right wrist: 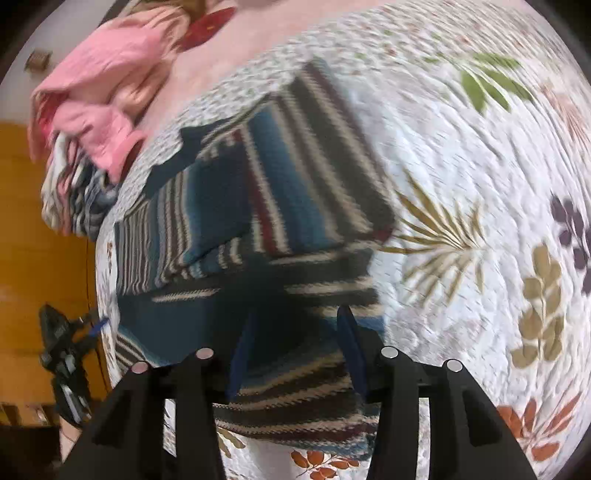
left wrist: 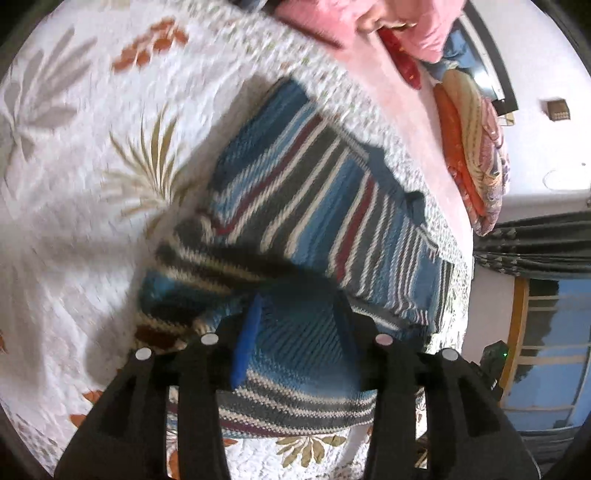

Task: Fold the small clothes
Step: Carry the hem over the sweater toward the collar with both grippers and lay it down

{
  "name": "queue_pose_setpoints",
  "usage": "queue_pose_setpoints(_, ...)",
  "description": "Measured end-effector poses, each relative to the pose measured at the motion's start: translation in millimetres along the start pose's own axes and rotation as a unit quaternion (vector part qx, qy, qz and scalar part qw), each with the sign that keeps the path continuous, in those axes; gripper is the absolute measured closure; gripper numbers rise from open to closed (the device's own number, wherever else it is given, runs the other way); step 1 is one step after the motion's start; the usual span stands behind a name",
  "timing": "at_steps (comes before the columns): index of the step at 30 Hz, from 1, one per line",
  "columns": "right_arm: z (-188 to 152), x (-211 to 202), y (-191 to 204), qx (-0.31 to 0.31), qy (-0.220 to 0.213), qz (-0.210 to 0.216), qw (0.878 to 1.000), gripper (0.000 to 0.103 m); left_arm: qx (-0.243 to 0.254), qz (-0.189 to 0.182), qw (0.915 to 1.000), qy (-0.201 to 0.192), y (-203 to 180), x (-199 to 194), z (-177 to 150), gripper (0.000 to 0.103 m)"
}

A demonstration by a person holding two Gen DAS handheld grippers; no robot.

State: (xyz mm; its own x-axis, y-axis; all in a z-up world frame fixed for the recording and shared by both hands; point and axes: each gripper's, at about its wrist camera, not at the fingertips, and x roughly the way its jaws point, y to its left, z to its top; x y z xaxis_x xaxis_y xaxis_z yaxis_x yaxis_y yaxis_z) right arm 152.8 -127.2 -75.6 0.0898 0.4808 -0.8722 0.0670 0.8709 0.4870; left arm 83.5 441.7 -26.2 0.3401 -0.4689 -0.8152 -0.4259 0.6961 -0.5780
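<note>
1. Your left gripper (left wrist: 295, 321) sits low over the near end of the striped knit sweater (left wrist: 314, 199). Its fingers are spread wide, one blue pad (left wrist: 246, 341) on the left, the other dark one on the right. Knit fabric shows in the gap; nothing pinched that I can see.
2. The sweater lies on the floral quilt (left wrist: 92, 166), partly folded. A sleeve or side flap is doubled across the body near your left pad. The picture is motion-blurred, so the exact fold edges are unclear.
3. Far right in the left wrist view: a pink garment (left wrist: 424, 33) and a stack of folded fabrics (left wrist: 476, 155) at the bed edge, well apart from the sweater.
4. Right wrist view, left edge: the pink garment (right wrist: 99, 96) heaped over more clothes at the quilt's (right wrist: 480, 184) border. A black device (right wrist: 62, 354) sits off the bed lower left; can't tell what it is.
5. The sweater (right wrist: 277, 192) fills the centre of this view, its folded layers stacked, the near hem just ahead of your fingers.
6. Your right gripper (right wrist: 295, 350) also has its fingers apart, blue pads (right wrist: 351, 350) straddling the near striped edge. Whether the pads touch the cloth I cannot tell; heavy blur.
</note>
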Motion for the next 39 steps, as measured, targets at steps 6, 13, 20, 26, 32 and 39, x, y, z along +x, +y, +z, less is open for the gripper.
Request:
queue_pose_setpoints(6, 3, 13, 29, -0.08, 0.007, -0.018, 0.997, 0.035, 0.163, 0.071, 0.9841, -0.009, -30, 5, -2, 0.044)
queue_pose_setpoints(13, 6, 45, 36, -0.136, 0.052, -0.03, 0.989, 0.032, 0.267, 0.134, 0.9541, 0.022, -30, 48, -13, 0.042)
queue_pose_setpoints(20, 11, 71, 30, -0.145, 0.077, -0.056, 0.985, 0.03, 0.322, 0.162, 0.9308, 0.059, -35, 82, -29, 0.042)
queue_pose_setpoints(26, 6, 67, 35, -0.17, 0.079, -0.046, 0.981, 0.072, 0.334, 0.172, 0.9249, 0.057, -41, 83, -33, 0.07)
queue_pose_setpoints(32, -4, 40, 34, -0.19, 0.068, -0.011, 0.979, 0.093, 0.348, 0.143, 0.9254, 0.048, -53, 68, -44, 0.089)
queue_pose_setpoints(39, -19, -14, 48, -0.225, 0.022, 0.034, 0.974, 0.093, 0.35, 0.088, 0.9327, 0.002, -74, 21, -57, 0.089)
